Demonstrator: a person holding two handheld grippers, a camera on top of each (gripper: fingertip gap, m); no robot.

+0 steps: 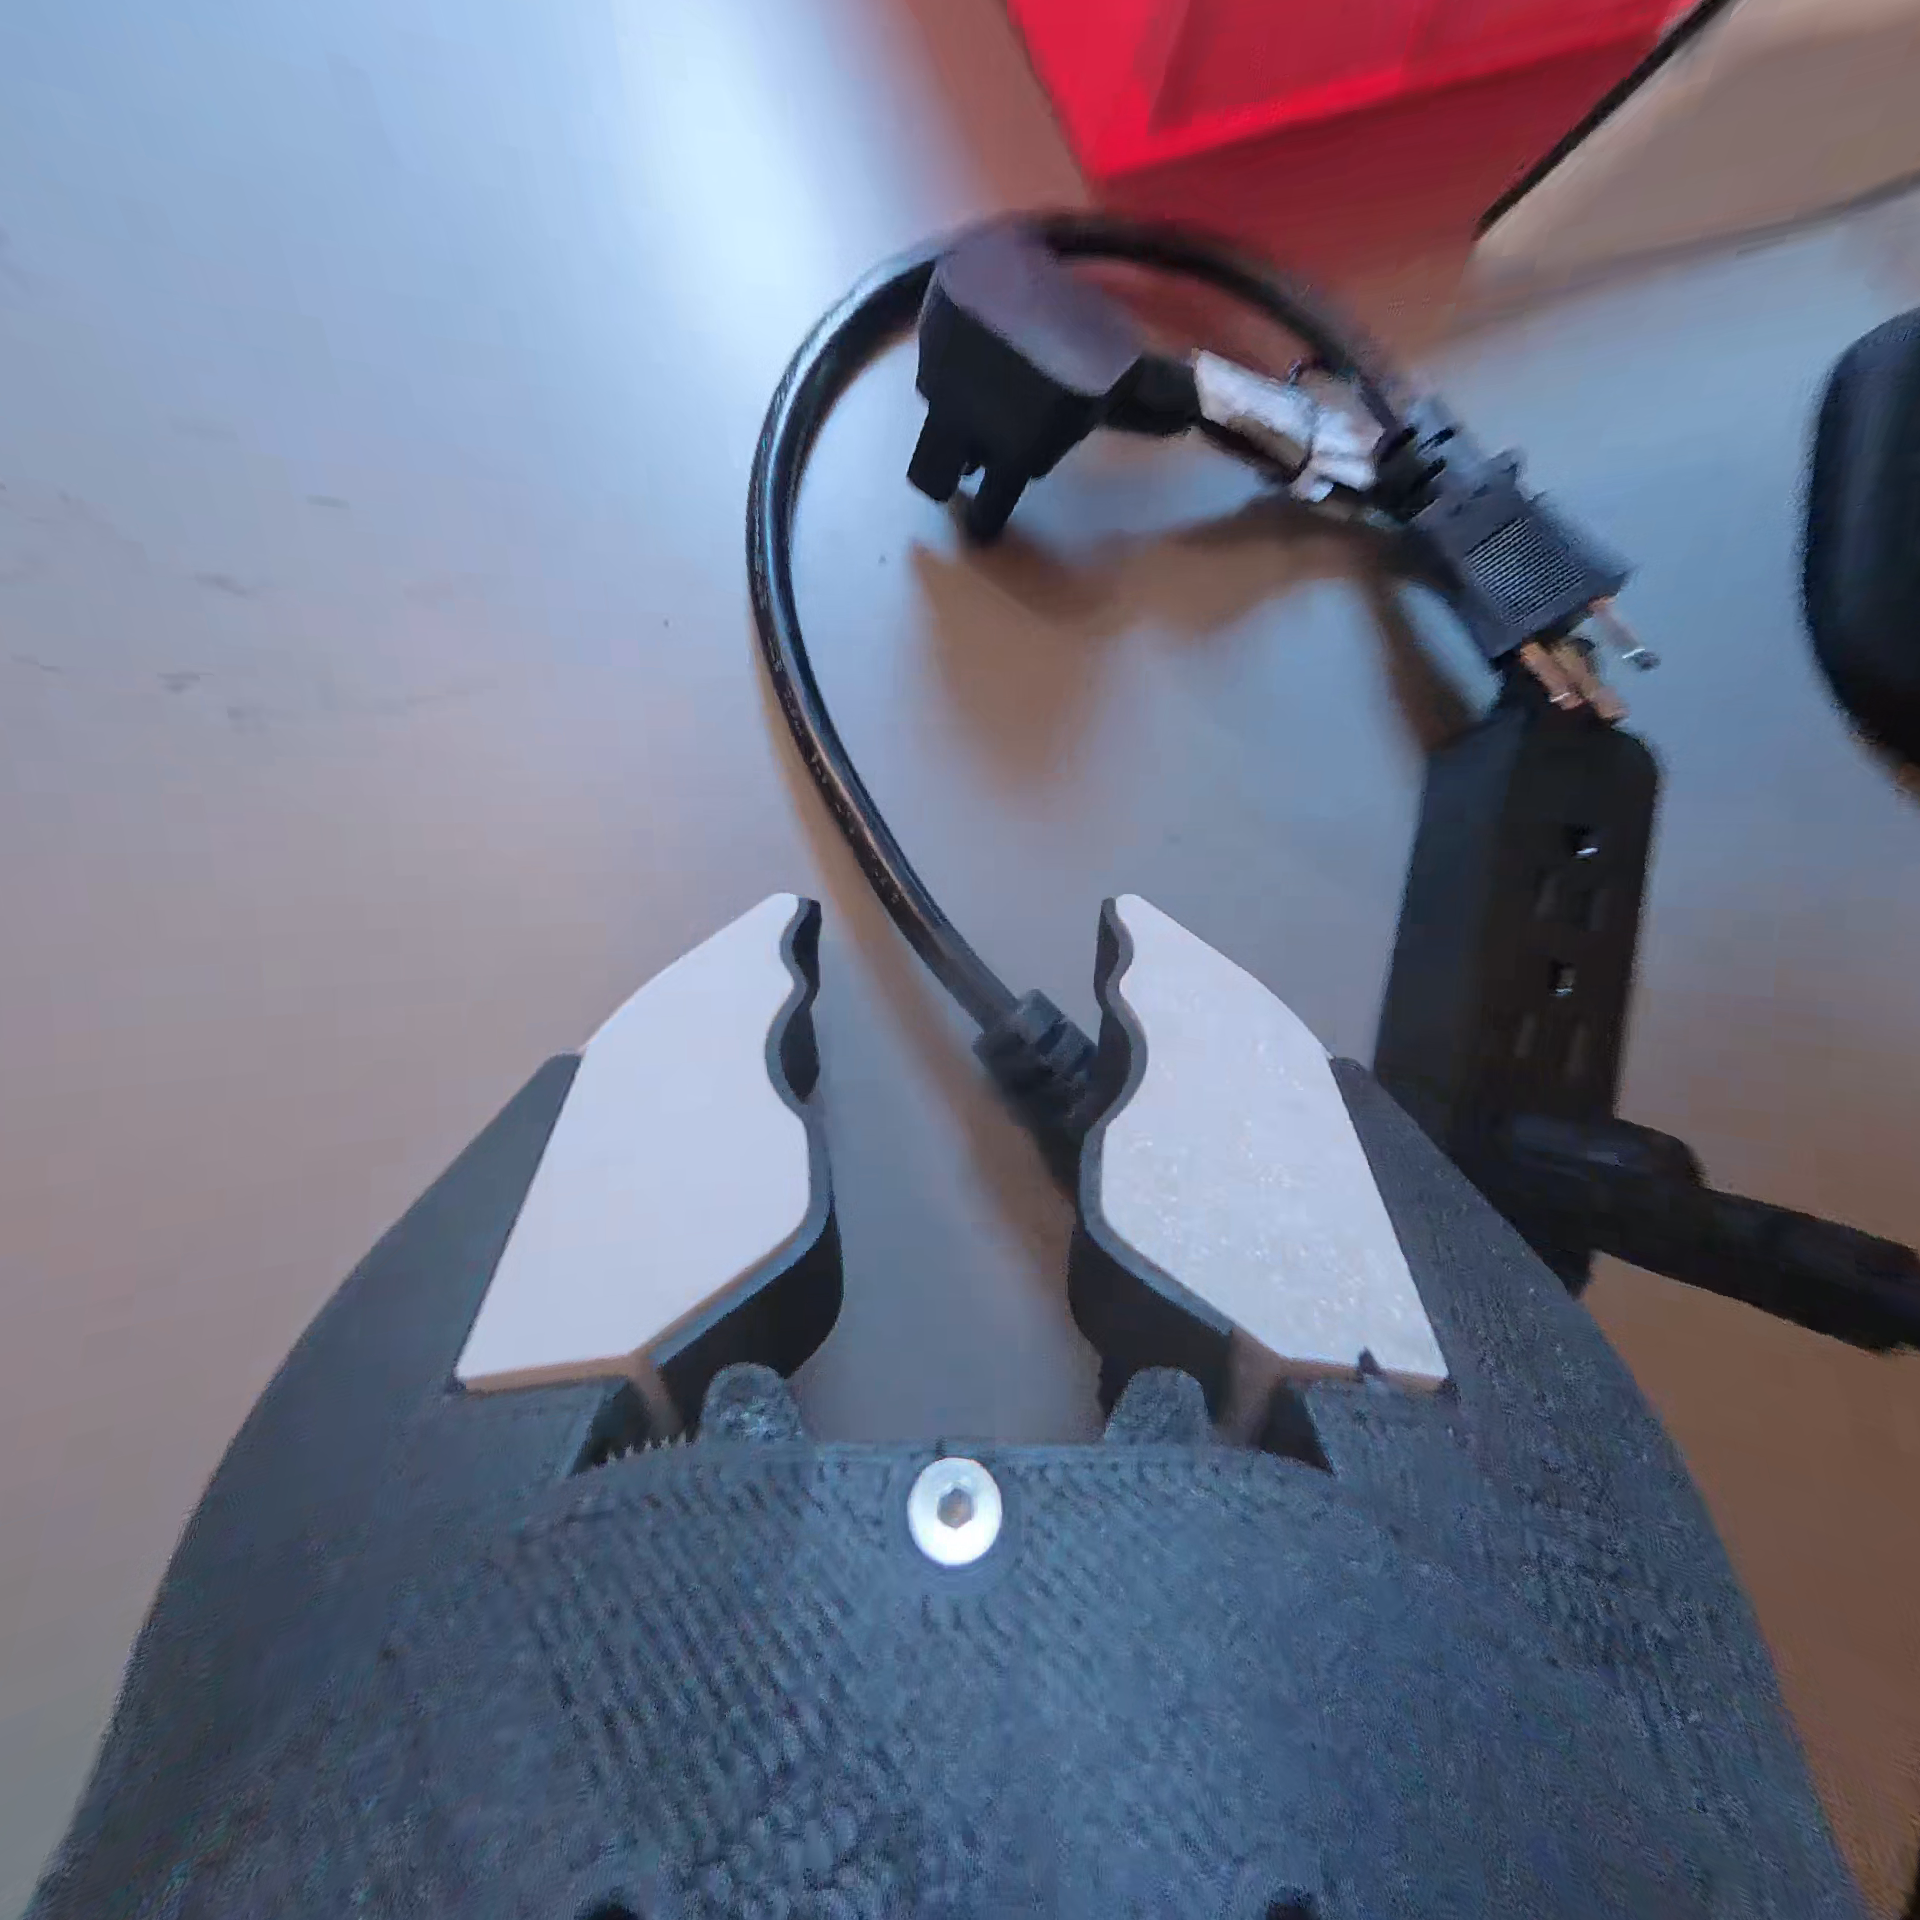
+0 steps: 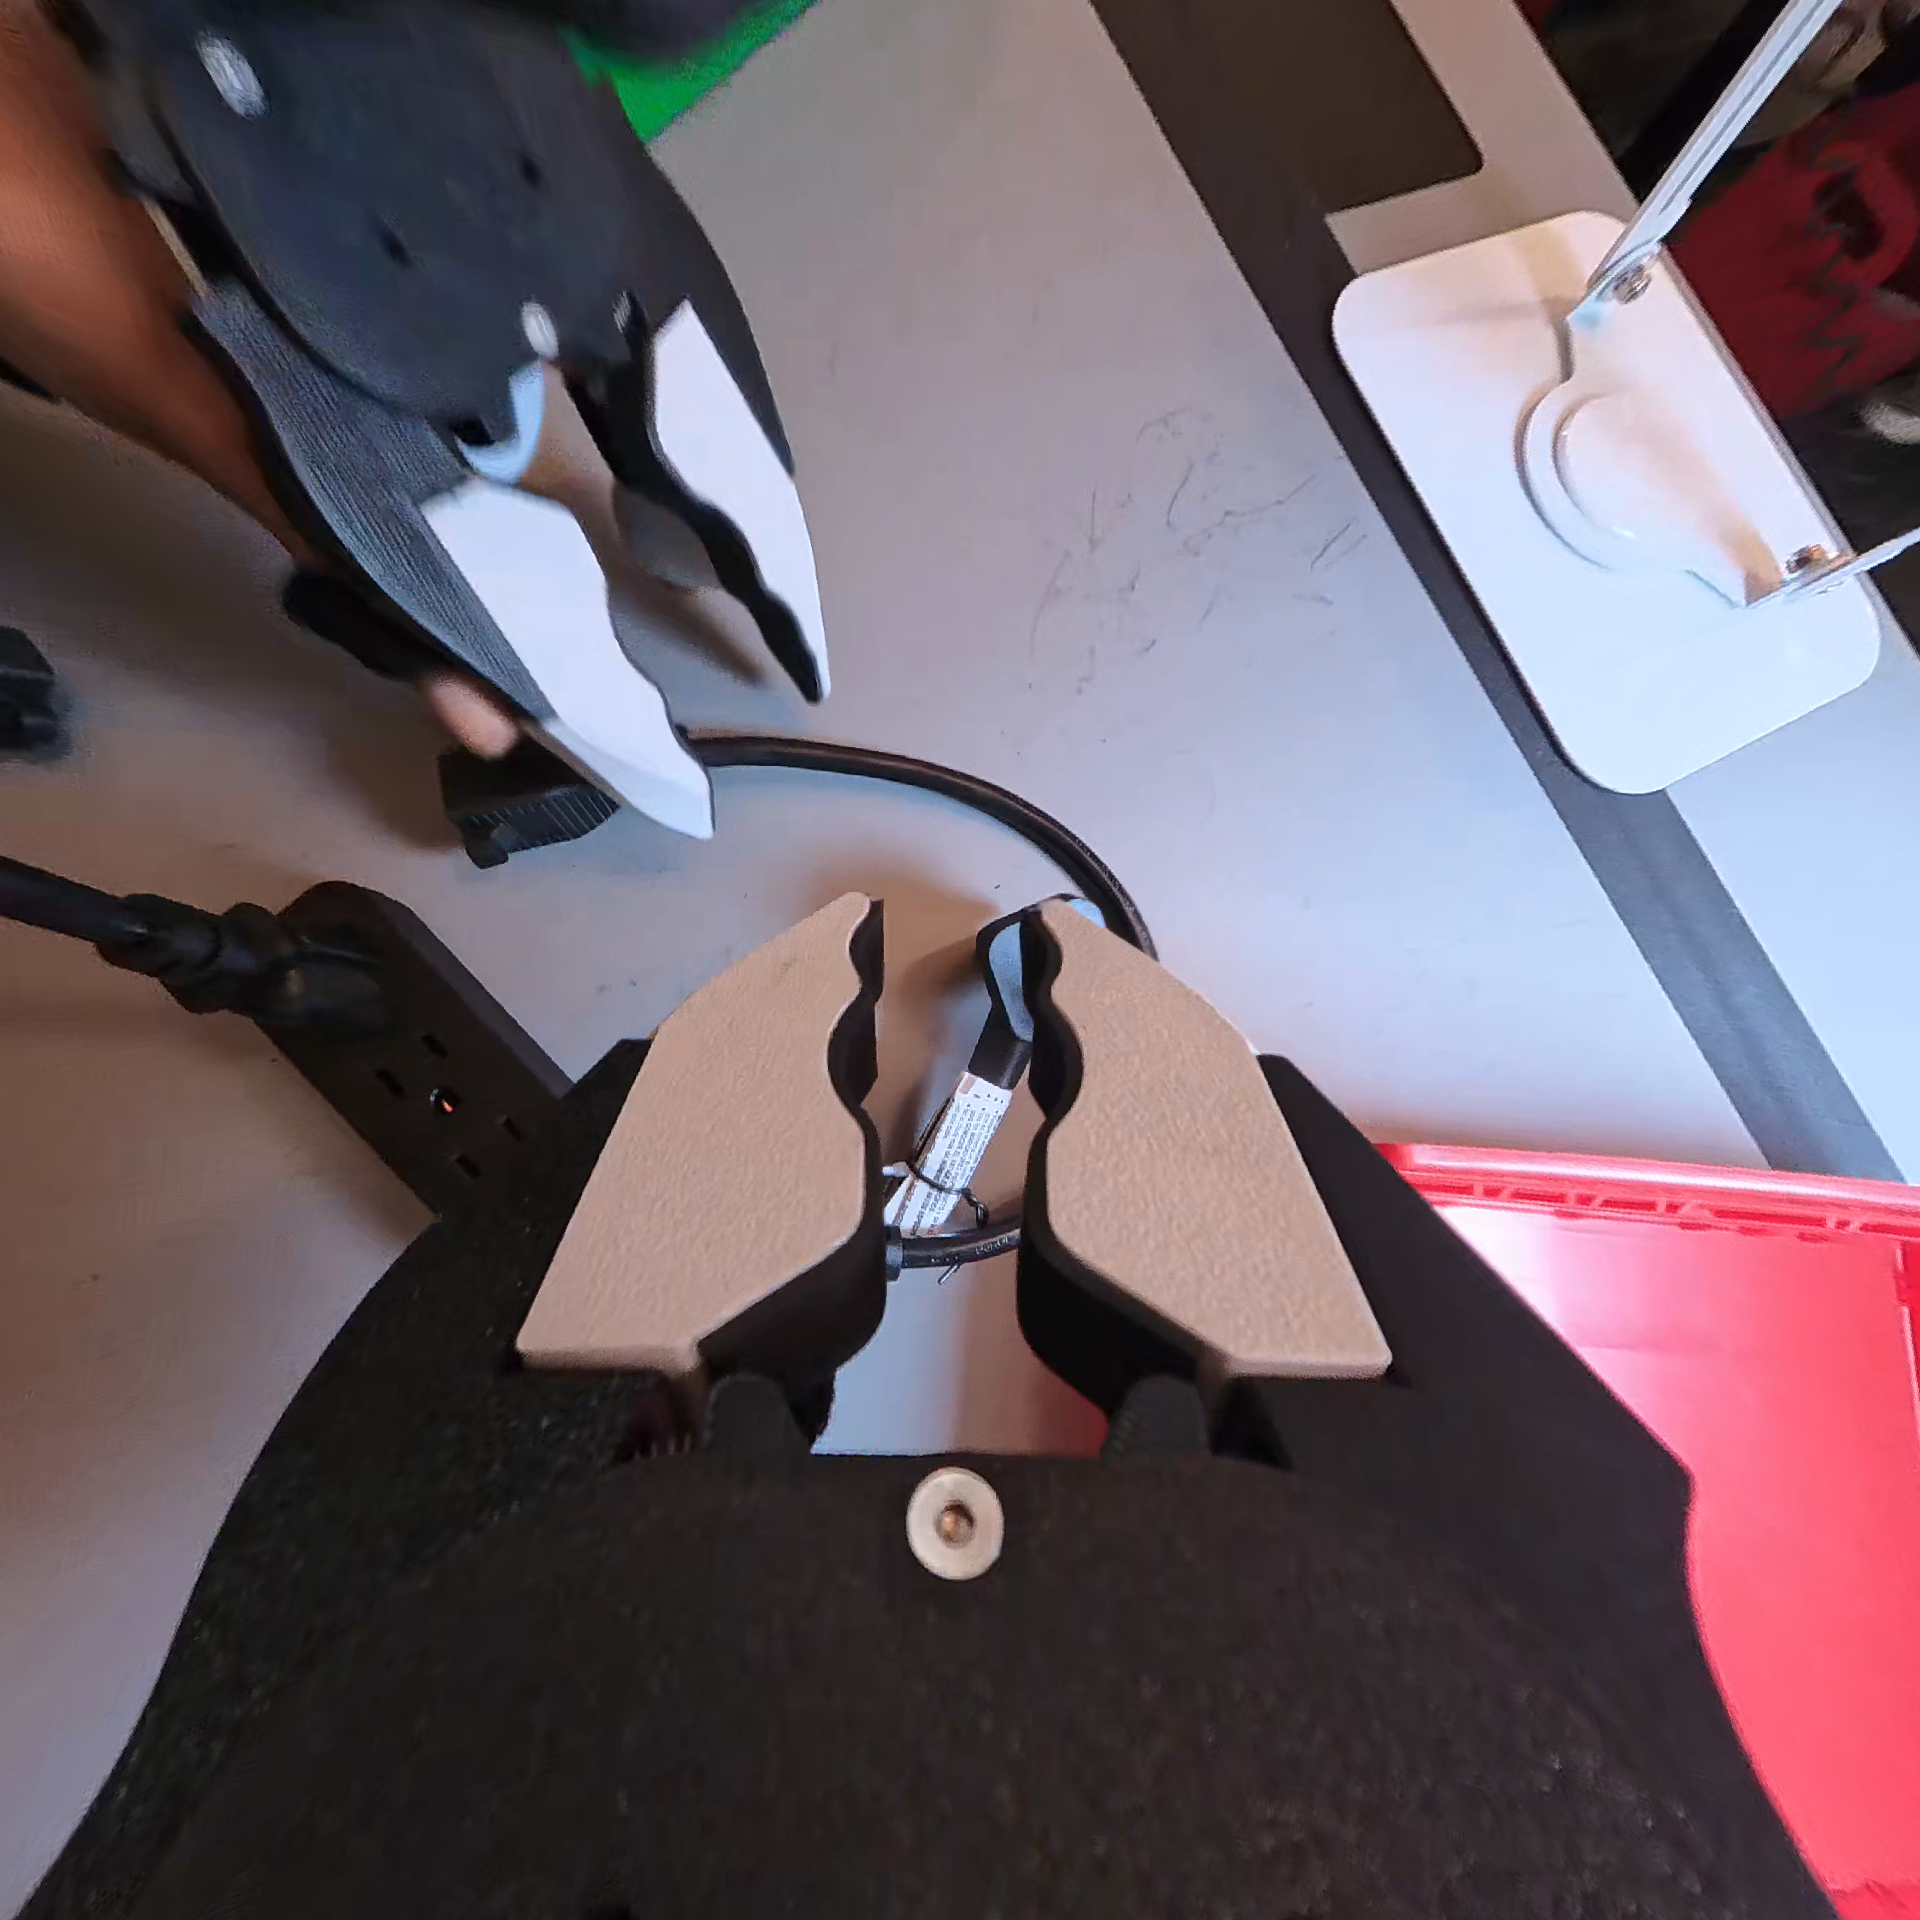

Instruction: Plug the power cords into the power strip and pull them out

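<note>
A black power strip [image 1: 1517,935] lies on the grey table; it also shows in the right wrist view [image 2: 416,1049]. A short black power cord [image 1: 790,644] curves across the table. Its ribbed end [image 1: 1039,1060] lies between the fingers of my open left gripper [image 1: 956,925], beside the right finger. A pronged plug [image 1: 1527,582] hangs over the strip's far end, not inserted. My right gripper [image 2: 954,914] is open above the cord's white tag [image 2: 951,1153] and a grey-black connector [image 2: 1003,977]. The left gripper [image 2: 748,748] shows open at upper left.
The strip's own thick cord [image 2: 156,935] leaves its end to the left. A red bin [image 2: 1714,1403] stands right of my right gripper and shows in the left wrist view [image 1: 1299,94]. A white lamp base [image 2: 1621,499] stands at the back right. A hand holds the left gripper. Some 11 centimetres of space lies between my two pairs of fingers.
</note>
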